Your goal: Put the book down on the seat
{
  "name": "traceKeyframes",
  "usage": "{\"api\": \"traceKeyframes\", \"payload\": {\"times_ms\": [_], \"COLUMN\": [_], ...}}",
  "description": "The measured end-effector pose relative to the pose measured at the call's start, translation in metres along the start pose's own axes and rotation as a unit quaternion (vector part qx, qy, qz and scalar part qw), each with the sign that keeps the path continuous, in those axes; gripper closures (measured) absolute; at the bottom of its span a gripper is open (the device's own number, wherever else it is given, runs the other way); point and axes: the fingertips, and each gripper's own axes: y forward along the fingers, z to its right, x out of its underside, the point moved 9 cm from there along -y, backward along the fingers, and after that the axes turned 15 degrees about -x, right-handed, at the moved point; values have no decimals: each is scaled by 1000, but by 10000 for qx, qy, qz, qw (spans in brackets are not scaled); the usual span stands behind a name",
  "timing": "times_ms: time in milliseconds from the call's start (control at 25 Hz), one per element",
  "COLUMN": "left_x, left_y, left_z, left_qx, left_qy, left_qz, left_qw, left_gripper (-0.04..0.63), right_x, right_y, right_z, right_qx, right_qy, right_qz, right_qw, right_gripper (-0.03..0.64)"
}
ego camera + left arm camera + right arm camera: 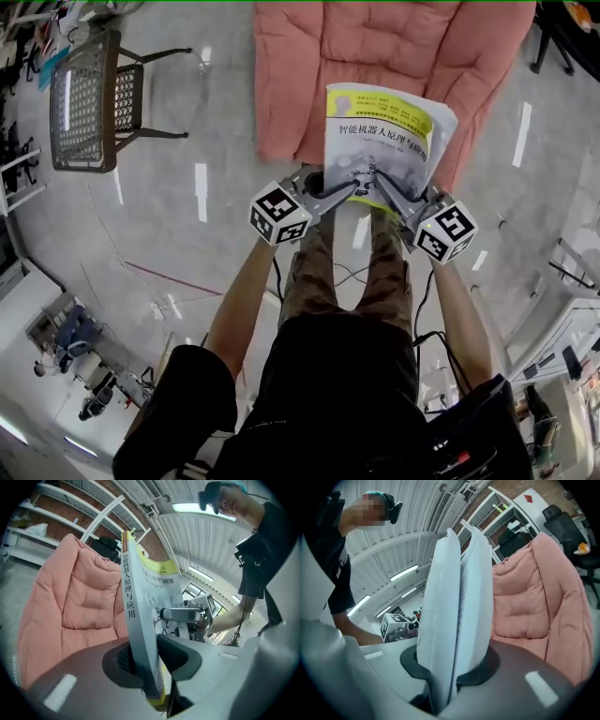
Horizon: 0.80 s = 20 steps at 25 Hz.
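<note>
The left gripper and right gripper each clamp the near edge of the yellow-and-white paperback book. The pink quilted seat lies straight ahead, beneath the book's far end.

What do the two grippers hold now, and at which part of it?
Both hold the book. The left gripper clamps its near edge by the spine, and the right gripper clamps the same edge by the open page side.

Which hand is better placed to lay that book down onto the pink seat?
Probably left, though only slightly. The left hand-held gripper clamps the book at its spine, while the right hand-held gripper pinches splaying pages. The seat lies just ahead of both.
</note>
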Motion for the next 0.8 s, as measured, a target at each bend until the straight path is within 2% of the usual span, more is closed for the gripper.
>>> {"api": "traceKeyframes", "payload": {"times_ms": [160, 360, 680, 800], "left_x": [6, 33, 62, 74], "left_y": [23, 49, 81, 89], "left_z": [-6, -31, -47, -52], "left_qx": [-457, -1051, -1459, -1636], "left_qy": [-56, 186, 138, 72], "left_qz": [6, 100, -14, -85], "left_qw": [9989, 9942, 9892, 9865], "left_gripper": [497, 489, 486, 486], "right_x": [3, 34, 63, 75], "right_y": [3, 23, 33, 38], "right_z": [21, 56, 86, 96], "right_qx": [268, 642, 1227, 1322], "right_qy": [-153, -118, 181, 222], "right_qz": [-168, -64, -80, -125], "right_qw": [9994, 9978, 9922, 9909], "right_gripper": [502, 502, 500, 500]}}
